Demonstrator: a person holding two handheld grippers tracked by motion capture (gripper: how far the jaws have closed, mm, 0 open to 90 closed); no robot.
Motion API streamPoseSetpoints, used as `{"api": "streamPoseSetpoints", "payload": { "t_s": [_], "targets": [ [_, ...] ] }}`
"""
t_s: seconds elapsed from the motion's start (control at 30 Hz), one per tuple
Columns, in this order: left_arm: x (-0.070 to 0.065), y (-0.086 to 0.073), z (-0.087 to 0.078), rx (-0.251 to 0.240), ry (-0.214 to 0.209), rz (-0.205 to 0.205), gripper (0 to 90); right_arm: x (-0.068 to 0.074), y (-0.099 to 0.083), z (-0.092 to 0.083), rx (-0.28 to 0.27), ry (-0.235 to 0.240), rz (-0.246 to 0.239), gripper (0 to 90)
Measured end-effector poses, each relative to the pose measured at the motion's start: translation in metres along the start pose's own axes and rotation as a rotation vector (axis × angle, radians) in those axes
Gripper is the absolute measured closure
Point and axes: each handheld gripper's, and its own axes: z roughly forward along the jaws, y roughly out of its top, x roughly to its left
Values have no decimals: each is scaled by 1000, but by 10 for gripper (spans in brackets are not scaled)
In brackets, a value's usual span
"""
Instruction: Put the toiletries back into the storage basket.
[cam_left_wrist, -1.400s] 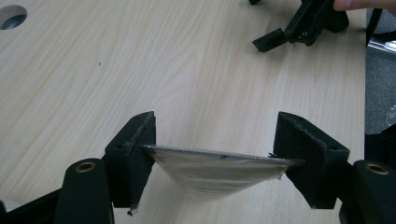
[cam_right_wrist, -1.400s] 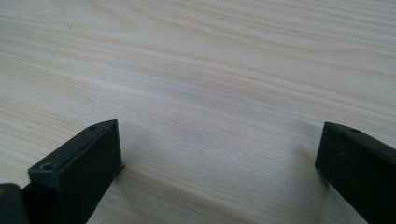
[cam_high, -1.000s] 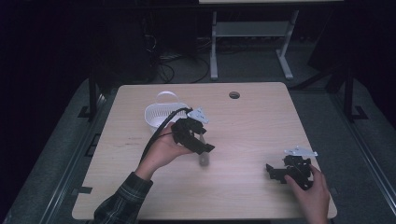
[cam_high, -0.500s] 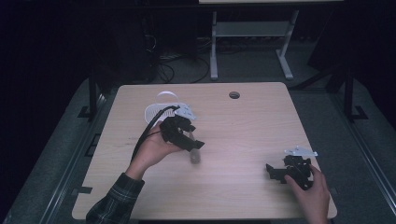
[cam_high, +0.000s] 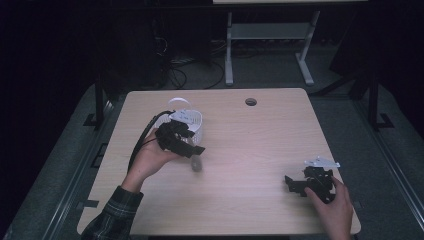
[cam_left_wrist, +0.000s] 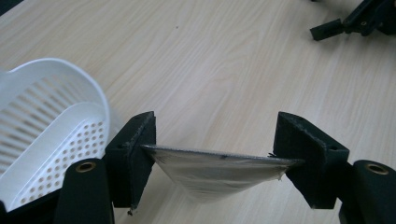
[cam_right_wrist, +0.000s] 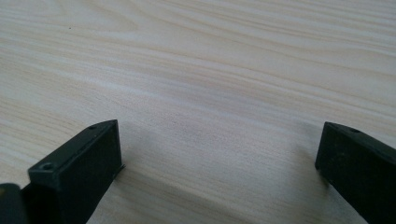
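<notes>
My left gripper (cam_high: 194, 153) hovers over the left middle of the wooden table (cam_high: 260, 145), shut on a shallow silvery dish-like thing (cam_left_wrist: 217, 170). Both pads press the thin rim edge-on, and the rounded underside hangs below the jaws. From above, the same thing (cam_high: 196, 164) is a small grey blur under the jaws. A white perforated basket (cam_high: 194, 125) stands just behind this gripper; its slotted wall (cam_left_wrist: 51, 126) is close at the left. My right gripper (cam_high: 294, 185) rests near the table's front right, open, with bare wood between its jaws (cam_right_wrist: 219, 140).
A round cable hole (cam_high: 251, 102) sits near the table's far edge. The left gripper's black cable (cam_high: 142, 140) loops off toward the table's left side. A metal stand (cam_high: 265, 45) and floor cables lie beyond the far edge. The right gripper (cam_left_wrist: 359, 18) shows far off.
The left hand has carried the silvery thing leftward and back, from near the table's middle to right beside the white basket. The right hand has stayed where it was.
</notes>
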Motion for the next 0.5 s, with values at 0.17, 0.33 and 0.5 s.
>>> {"api": "streamPoseSetpoints", "payload": {
  "t_s": [0.17,0.33,0.5],
  "targets": [
    [7,-5,-9,-1,24,-19,298,0,0,0,0,0,0,0],
    [14,-12,-17,-6,41,-41,299,0,0,0,0,0,0,0],
    [20,-18,-24,-4,59,-51,299,0,0,0,0,0,0,0]
  ]
}}
